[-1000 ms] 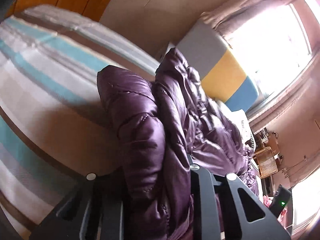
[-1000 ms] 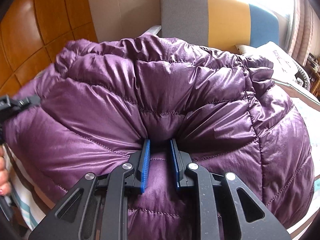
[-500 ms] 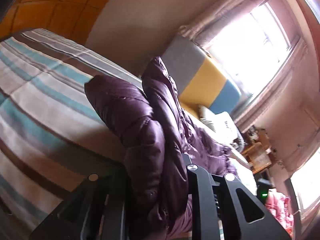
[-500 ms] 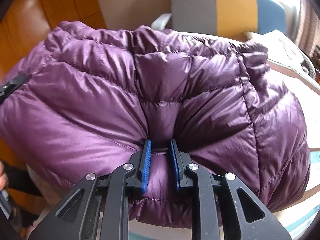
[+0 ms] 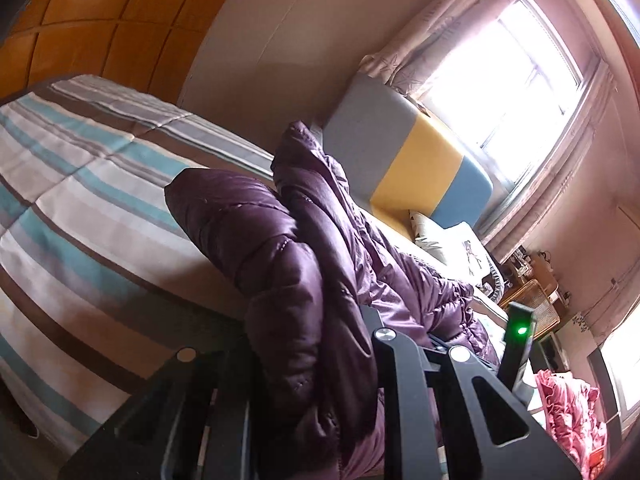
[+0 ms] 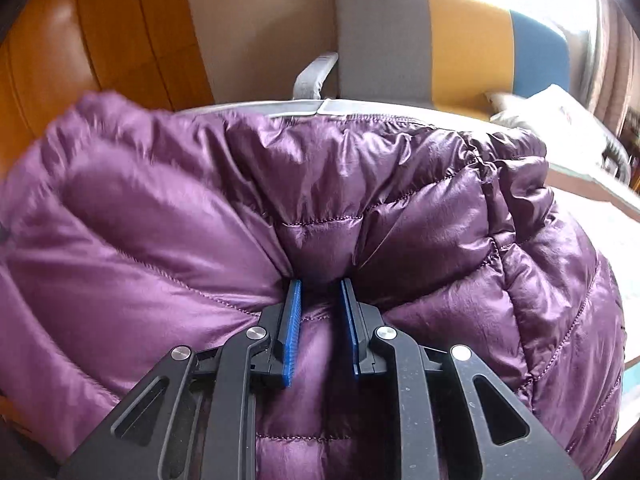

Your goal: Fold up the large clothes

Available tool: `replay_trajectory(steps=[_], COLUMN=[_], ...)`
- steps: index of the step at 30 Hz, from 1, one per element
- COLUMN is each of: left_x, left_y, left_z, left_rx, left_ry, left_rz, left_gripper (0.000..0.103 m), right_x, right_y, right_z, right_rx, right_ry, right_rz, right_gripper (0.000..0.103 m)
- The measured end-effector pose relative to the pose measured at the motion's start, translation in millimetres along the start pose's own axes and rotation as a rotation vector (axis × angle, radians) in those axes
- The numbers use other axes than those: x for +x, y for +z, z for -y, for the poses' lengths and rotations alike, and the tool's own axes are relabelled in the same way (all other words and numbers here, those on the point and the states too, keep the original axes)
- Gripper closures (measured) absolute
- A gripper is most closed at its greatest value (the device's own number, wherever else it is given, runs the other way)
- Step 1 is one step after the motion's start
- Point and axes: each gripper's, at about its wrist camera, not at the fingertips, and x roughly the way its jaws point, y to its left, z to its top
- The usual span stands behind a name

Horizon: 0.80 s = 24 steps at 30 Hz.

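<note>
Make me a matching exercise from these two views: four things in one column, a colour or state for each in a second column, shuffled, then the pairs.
Things
1. puffer jacket
2. bedspread
3. right tongs
4. headboard cushion

Descriptions
A. grey, yellow and blue blocks
B. shiny purple, quilted
C. shut on bunched fabric, blue pads
D. teal, white and brown stripes

Pairs: 1-B, 2-D, 3-C, 4-A
</note>
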Motion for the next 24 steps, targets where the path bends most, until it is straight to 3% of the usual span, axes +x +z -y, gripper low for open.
replay_trajectory(steps=[5, 7, 10, 13, 18, 21, 24], left_x=[-5.3, -6.5, -10.7, -14.9, -19.4, -24.1, -25.8], left_y=[3.0, 4.3, 3.5, 1.4, 0.1, 1.3, 0.4], left_z=[13.4, 17.0, 23.7, 37.1, 75.1, 100.2, 126.4], left_rx=[0.031, 0.034, 0.038, 0.076, 0.178, 0.225, 0.273], left_ry=[0.02, 0.023, 0.024, 0.022, 0.02, 0.001, 0.016], left_rz=[0.041, 0.045, 0.055, 0.071, 0.09, 0.109, 0.132], left_gripper=[0.087, 0.086, 0.086, 0.086, 0.084, 0.083, 0.081], right_x=[-28.6, -56.2, -81.3, -68.2, -51.3, -52.6, -73.2], right_y=[-5.2, -20.3, -45.3, -63.3, -68.2, -64.0, -65.3], right_z=[20.3, 23.8, 19.6, 10.9, 5.6, 14.0, 39.1], right_rx=[0.085, 0.1, 0.061, 0.035, 0.028, 0.067, 0.173], right_ry=[0.065, 0.104, 0.118, 0.106, 0.075, 0.119, 0.195], right_rz=[0.07, 0.115, 0.108, 0.031, 0.003, -0.003, 0.051], right_gripper=[0.083, 0.083, 0.083, 0.083, 0.083, 0.083, 0.083])
